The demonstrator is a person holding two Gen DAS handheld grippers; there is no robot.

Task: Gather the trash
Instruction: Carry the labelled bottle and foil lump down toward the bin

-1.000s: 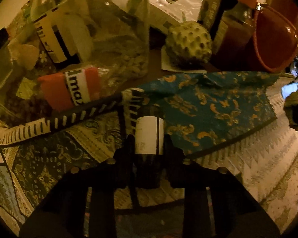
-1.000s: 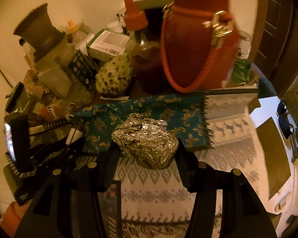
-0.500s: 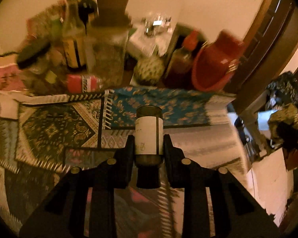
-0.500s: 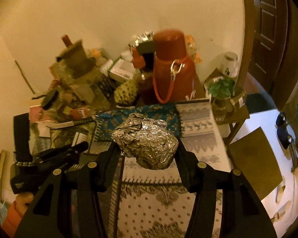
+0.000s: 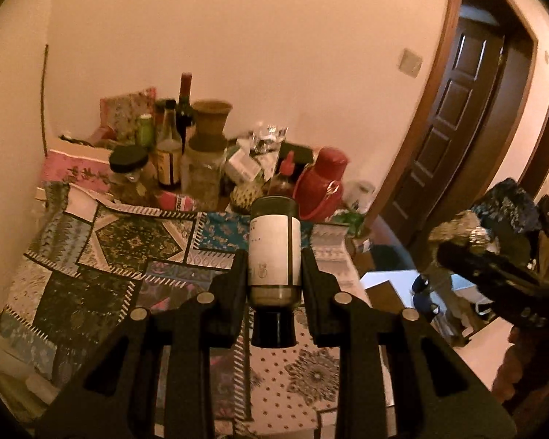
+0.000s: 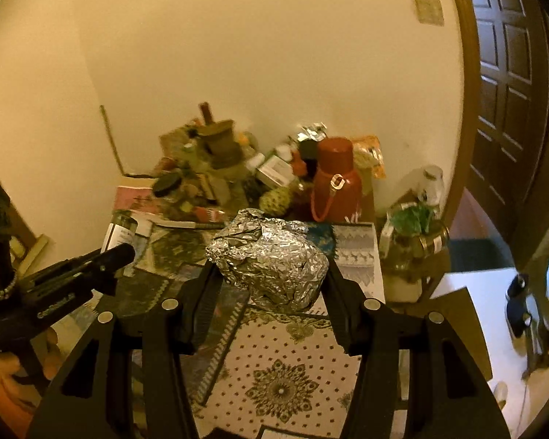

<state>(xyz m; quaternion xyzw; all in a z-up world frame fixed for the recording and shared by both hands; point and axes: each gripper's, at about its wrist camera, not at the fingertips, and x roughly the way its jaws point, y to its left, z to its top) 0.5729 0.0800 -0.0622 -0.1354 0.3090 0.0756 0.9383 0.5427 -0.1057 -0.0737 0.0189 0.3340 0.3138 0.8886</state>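
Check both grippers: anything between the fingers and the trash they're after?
Nothing. The left gripper is already clamped on the dark bottle, the right gripper on the foil ball. No bin is in view.

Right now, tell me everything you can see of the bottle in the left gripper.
The bottle is dark glass, apparently green, with a plain white paper label bearing small faint print. It lies along the left gripper, base pointing away and neck toward the camera, clamped between both fingers at the lower label. It is held in the air above the patterned tablecloth; only the fingers touch it. Contents cannot be seen.
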